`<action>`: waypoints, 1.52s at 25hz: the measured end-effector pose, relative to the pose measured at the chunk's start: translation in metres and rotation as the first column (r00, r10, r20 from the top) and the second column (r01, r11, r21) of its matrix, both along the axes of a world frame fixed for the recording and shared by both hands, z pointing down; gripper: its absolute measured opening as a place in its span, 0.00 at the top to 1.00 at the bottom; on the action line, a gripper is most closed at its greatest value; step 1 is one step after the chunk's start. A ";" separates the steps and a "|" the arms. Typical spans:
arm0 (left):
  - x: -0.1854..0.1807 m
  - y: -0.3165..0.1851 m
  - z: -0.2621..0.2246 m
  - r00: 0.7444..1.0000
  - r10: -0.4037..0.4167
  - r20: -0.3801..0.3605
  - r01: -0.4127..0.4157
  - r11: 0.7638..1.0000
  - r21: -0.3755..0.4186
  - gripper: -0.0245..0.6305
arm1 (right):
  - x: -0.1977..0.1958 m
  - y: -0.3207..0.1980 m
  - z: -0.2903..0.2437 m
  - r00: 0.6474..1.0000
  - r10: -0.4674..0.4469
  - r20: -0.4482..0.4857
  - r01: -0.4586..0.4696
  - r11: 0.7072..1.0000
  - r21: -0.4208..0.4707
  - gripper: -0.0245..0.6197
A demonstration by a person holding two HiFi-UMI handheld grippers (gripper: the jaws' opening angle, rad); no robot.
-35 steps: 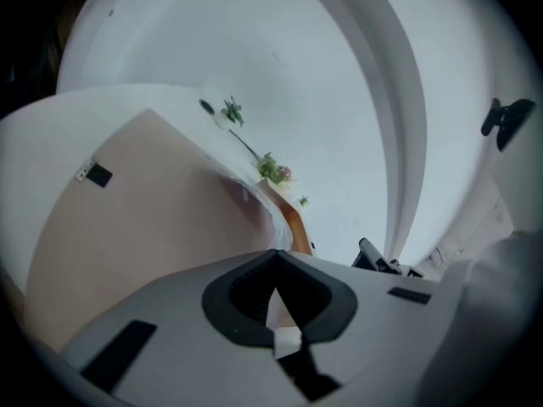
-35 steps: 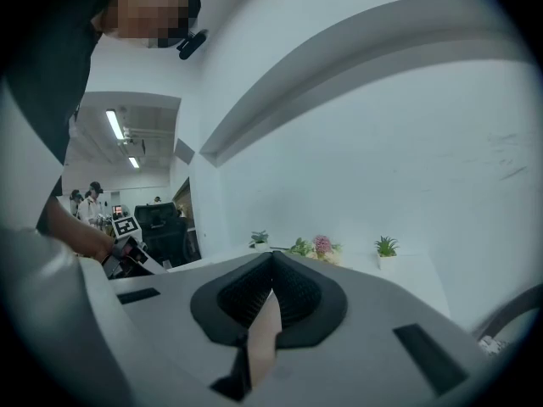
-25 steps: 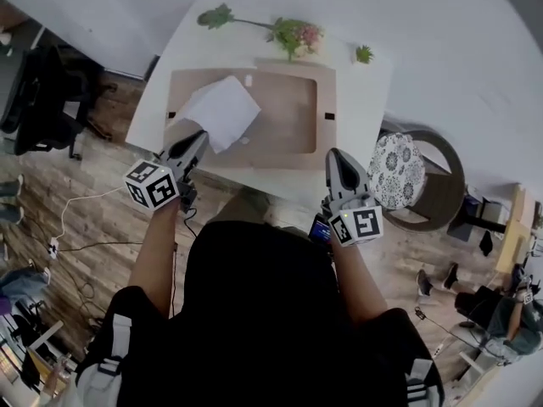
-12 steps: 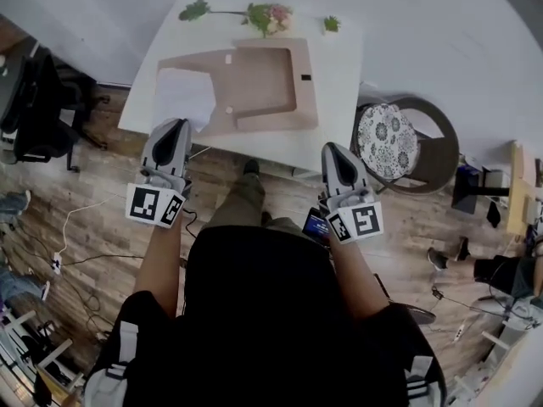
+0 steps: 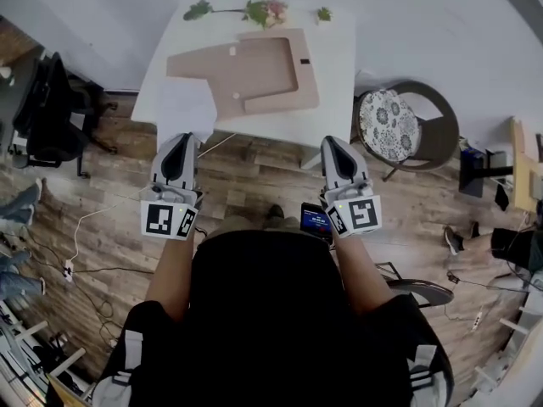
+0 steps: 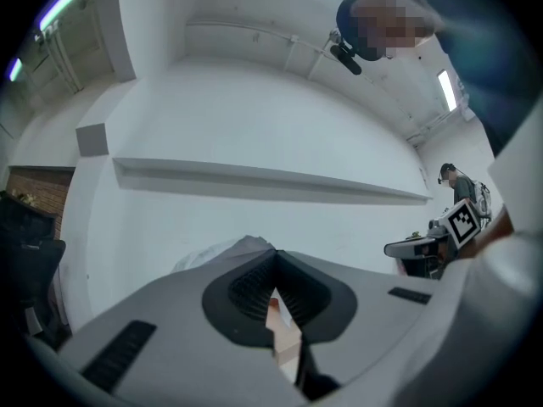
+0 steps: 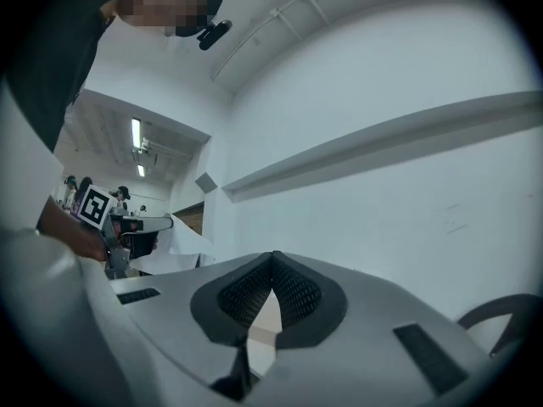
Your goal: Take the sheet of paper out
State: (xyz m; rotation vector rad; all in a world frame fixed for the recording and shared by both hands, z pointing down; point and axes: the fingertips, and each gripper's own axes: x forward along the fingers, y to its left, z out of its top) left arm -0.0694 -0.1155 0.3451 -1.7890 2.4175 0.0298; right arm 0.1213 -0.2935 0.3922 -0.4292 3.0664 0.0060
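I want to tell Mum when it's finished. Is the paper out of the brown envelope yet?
Nearly. Done: the sheet of paper looks fully out of the brown envelope, which lies on the white table. In hand: the left gripper is shut on the sheet's edge; the right gripper is shut and empty. Left: probably just putting the sheet down somewhere.

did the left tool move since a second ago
Yes. The left tool has pulled back off the white table towards the person, carrying the white sheet of paper.
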 end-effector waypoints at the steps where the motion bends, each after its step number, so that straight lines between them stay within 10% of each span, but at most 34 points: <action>1: 0.003 0.006 0.000 1.000 0.013 0.000 -0.013 1.000 0.005 0.96 | 0.002 0.005 0.000 1.000 0.009 -0.003 -0.009 1.000 0.002 0.94; 24: 0.040 0.193 0.055 0.970 0.218 -0.111 -0.220 0.975 -0.008 0.96 | 0.058 0.240 0.024 0.984 0.165 -0.074 -0.165 0.986 -0.002 0.94; 38: 0.090 0.220 0.052 0.970 0.206 -0.126 -0.213 0.976 -0.046 0.96 | 0.108 0.244 0.031 0.986 0.142 -0.086 -0.148 0.987 -0.067 0.95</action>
